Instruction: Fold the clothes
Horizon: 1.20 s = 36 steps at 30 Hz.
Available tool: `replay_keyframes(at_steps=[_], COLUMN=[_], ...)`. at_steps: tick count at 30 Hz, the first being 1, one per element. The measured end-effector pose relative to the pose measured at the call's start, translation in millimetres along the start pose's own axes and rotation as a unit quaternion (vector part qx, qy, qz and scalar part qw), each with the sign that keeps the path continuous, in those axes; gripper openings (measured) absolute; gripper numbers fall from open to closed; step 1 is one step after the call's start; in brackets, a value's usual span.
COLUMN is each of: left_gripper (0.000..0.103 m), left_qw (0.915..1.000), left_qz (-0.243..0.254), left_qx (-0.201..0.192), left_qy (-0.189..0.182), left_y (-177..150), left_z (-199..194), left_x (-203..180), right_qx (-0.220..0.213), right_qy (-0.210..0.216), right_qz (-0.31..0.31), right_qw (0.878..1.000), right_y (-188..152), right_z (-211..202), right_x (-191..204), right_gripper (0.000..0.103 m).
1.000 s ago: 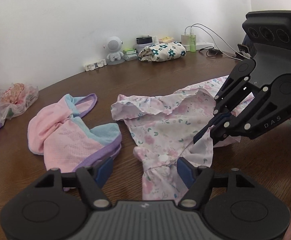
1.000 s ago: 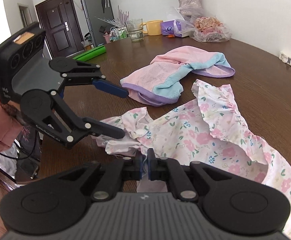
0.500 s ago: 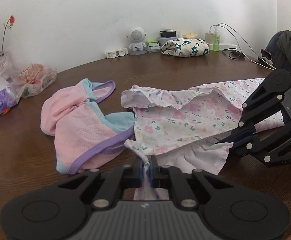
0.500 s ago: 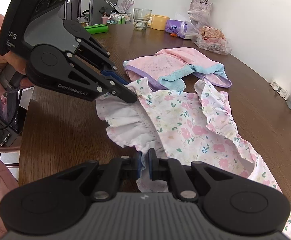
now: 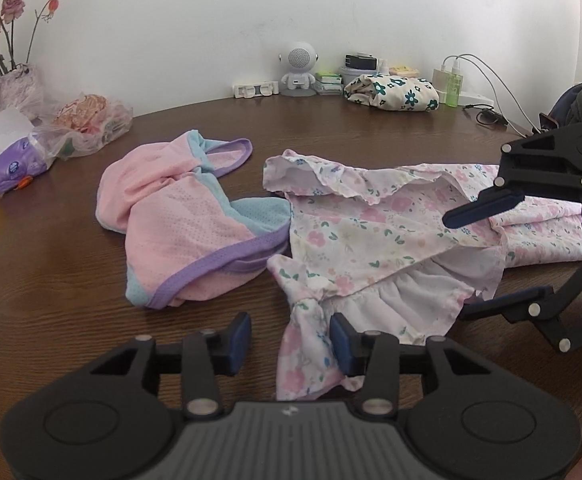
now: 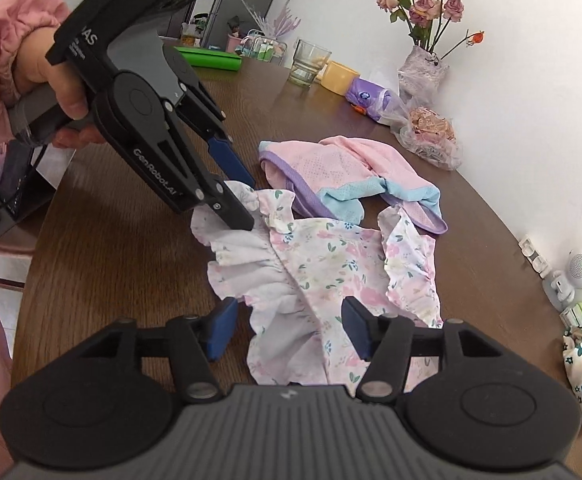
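"GenRobot.AI" printed on left tool [image 6: 239, 199], "AS" on its housing

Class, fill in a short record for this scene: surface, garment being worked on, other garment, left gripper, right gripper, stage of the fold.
surface: brown wooden table
garment being worked on: floral dress, spread flat, its hem folded over
other garment: pink mesh top, bunched beside the dress
left gripper: jaws just opened, dress fabric loose between them
right gripper: jaws just opened, dress hem between them, not pinched
stage of the fold: one fold laid, cloth just released
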State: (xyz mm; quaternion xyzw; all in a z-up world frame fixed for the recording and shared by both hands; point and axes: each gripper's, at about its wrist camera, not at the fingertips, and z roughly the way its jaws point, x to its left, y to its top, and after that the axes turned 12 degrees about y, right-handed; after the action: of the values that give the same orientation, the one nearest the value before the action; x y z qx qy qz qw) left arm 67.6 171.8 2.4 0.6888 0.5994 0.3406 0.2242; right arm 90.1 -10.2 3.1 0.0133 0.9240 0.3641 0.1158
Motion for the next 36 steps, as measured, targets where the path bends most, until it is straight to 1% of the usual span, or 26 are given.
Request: replay_keyframes(at_steps=[2, 3, 4, 5, 8, 11, 12, 13, 14, 15, 16, 18, 20, 22, 23, 25, 27, 28, 30, 32, 33, 34, 36], left_gripper=[0.041, 0.038, 0.015, 0.003, 0.003, 0.003, 0.003, 0.003, 0.003, 0.003, 0.004, 0.015, 0.051, 0.061, 0.063, 0.064, 0.064, 0.062, 0.058, 0.052, 0.051, 0.049, 0.046], left_qw=[0.9999, 0.9999, 0.9998, 0.9997, 0.9996, 0.9993, 0.9991, 0.999, 0.9988, 0.9987, 0.9986, 0.9978, 0.9957, 0.9925, 0.9909, 0.9898, 0.9891, 0.9882, 0.9839, 0.9772, 0.9731, 0.9716, 0.9744], left_qz=[0.01, 0.014, 0.018, 0.021, 0.022, 0.019, 0.018, 0.019, 0.021, 0.02, 0.018, 0.011, 0.013, 0.026, 0.032, 0.038, 0.052, 0.061, 0.092, 0.123, 0.139, 0.147, 0.149], left_qx=[0.002, 0.002, 0.004, 0.005, -0.006, -0.023, -0.029, -0.035, -0.041, -0.044, -0.048, -0.063, -0.09, -0.119, -0.13, -0.136, -0.132, -0.13, -0.125, -0.12, -0.118, -0.112, -0.087], left_qy=[0.002, 0.002, -0.001, -0.005, -0.016, -0.022, -0.024, -0.02, -0.016, -0.014, -0.012, -0.015, -0.018, -0.017, -0.016, -0.021, -0.04, -0.052, -0.088, -0.124, -0.141, -0.147, -0.145], left_y=[-2, -2, -1, 0, 11, 27, 32, 38, 43, 47, 50, 51, 48, 39, 34, 26, 16, 11, 3, -5, -8, -9, -6], left_z=[-3, -4, -5, -6, -10, -15, -17, -18, -18, -18, -18, -21, -29, -40, -45, -50, -54, -55, -55, -55, -55, -52, -38], left_x=[-1, -1, -1, -1, 0, 3, 4, 4, 4, 4, 4, 5, 5, 4, 4, 6, 6, 5, -8, -21, -27, -34, -46], right_qx=[0.009, 0.014, 0.019, 0.023, 0.026, 0.029, 0.031, 0.032, 0.034, 0.036, 0.038, 0.03, 0.019, 0.009, 0.002, -0.007, -0.017, -0.019, -0.027, -0.035, -0.038, -0.041, -0.045], right_qy=[0.001, 0.002, 0.002, 0.006, 0.016, 0.037, 0.047, 0.058, 0.071, 0.085, 0.098, 0.121, 0.143, 0.162, 0.171, 0.19, 0.21, 0.214, 0.22, 0.226, 0.229, 0.231, 0.231], right_qz=[-0.009, -0.014, -0.019, -0.025, -0.041, -0.05, -0.043, -0.036, -0.017, 0.002, 0.022, 0.071, 0.13, 0.184, 0.218, 0.268, 0.306, 0.319, 0.345, 0.372, 0.385, 0.393, 0.402], right_qw=[1.0, 1.0, 1.0, 0.999, 0.999, 0.998, 0.997, 0.997, 0.997, 0.996, 0.994, 0.99, 0.981, 0.969, 0.961, 0.944, 0.928, 0.923, 0.912, 0.9, 0.893, 0.889, 0.885], right_y=[1, 1, 2, 3, 8, 13, 15, 16, 17, 18, 19, 17, 13, 9, 4, -3, -11, -14, -18, -22, -24, -26, -26], right_z=[5, 9, 12, 15, 20, 26, 28, 29, 30, 32, 34, 34, 35, 35, 36, 37, 39, 39, 39, 39, 38, 38, 38], right_x=[-3, -5, -7, -8, -12, -16, -20, -23, -29, -35, -41, -54, -70, -84, -93, -106, -116, -120, -126, -132, -134, -136, -138], right_gripper=[0.059, 0.059, 0.059, 0.059, 0.058, 0.052, 0.045, 0.035, 0.027, 0.012, 0.009, 0.007, 0.006, 0.006, 0.006, 0.006, 0.006, 0.006, 0.006, 0.006, 0.006, 0.006, 0.006])
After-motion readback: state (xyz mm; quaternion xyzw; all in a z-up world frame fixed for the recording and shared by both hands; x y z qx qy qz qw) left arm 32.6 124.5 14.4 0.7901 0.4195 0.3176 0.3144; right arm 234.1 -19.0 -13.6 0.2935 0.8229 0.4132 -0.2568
